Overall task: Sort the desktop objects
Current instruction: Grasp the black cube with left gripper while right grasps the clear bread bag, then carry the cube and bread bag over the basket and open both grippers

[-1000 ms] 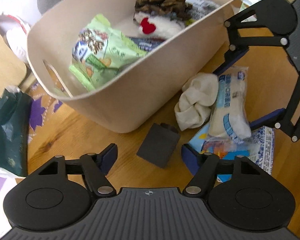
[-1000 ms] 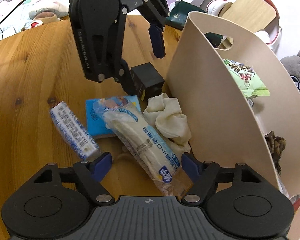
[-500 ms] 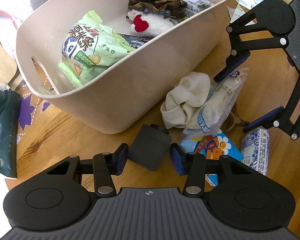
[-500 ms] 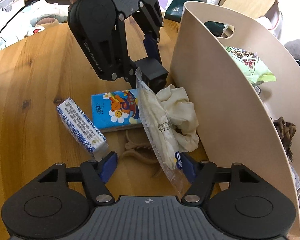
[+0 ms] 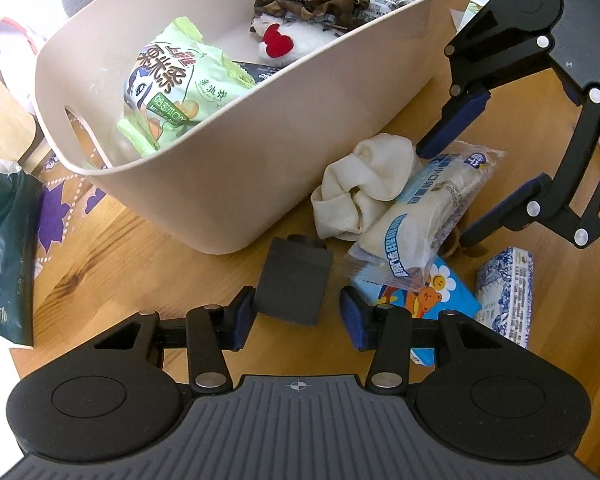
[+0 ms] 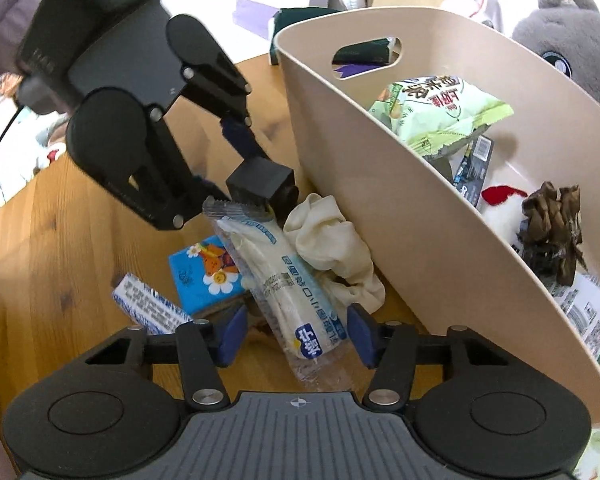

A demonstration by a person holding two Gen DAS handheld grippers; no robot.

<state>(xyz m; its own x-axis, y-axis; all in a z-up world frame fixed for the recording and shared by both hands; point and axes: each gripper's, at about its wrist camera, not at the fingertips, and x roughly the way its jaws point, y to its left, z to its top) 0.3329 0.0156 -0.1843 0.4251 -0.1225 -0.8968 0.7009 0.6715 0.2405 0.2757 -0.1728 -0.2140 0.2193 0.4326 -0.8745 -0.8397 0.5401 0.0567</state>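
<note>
Knotty wooden tabletop [image 5: 100, 264], daylight, grey plush toy [image 6: 572, 36] behind

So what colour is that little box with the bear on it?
Bright blue tissue pack, clearest in the left wrist view.

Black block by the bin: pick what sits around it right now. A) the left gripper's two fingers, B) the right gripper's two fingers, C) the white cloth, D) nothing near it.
A: the black block sits between the left gripper's open blue pads, on the table beside the beige bin.
</note>
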